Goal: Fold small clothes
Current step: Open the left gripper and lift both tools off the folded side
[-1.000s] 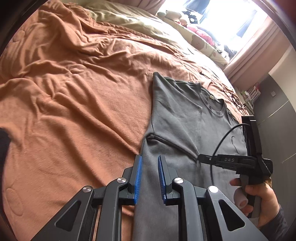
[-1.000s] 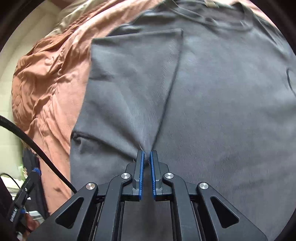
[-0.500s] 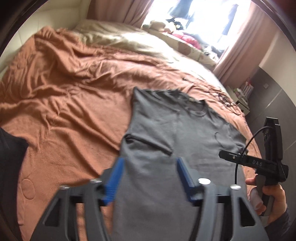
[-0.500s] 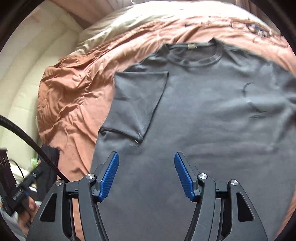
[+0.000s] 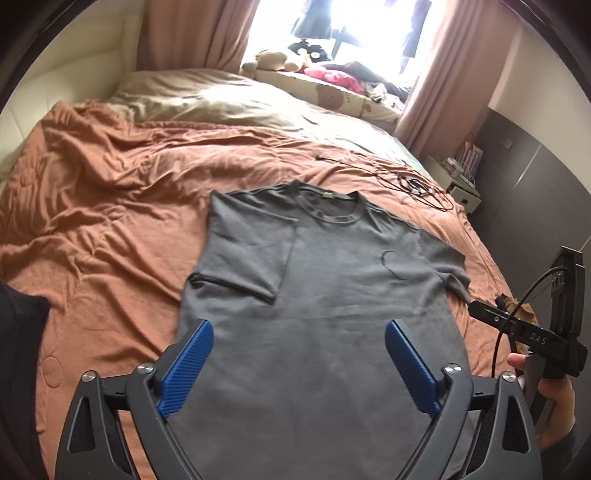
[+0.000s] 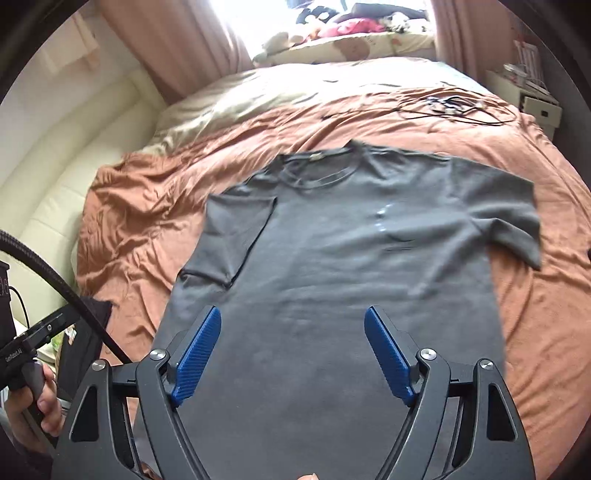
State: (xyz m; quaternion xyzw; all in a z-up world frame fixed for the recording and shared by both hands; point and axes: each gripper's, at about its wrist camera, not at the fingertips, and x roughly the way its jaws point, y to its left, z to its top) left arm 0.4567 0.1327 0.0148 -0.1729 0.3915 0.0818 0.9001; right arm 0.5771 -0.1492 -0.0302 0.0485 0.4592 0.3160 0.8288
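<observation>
Across the middle of both frames lies our grey T-shirt, spread flat and front up on the orange blanket, its collar pointing toward the top of the frame. In the left wrist view its sleeve on the left of the frame is folded inward over the chest, the hem of that sleeve running as a dark line at centre left. The other sleeve sticks out flat toward the right edge in the right wrist view. A faint dark print sits on the chest, right of centre.

We hold the left gripper above the lower part of the shirt with its blue pads spread wide, grasping nothing. Our right gripper hangs likewise over the shirt's lower half, blue pads wide apart and clear of the cloth. Whether either touches the fabric we cannot tell.

At the lower right of the left wrist view our hand grips the black handle of the other tool. Beyond the collar, toward the upper right, a tangle of black cables rests on the blanket. Farther up, a beige sheet covers the head of the bed, with plush toys on the window ledge between pink curtains.
</observation>
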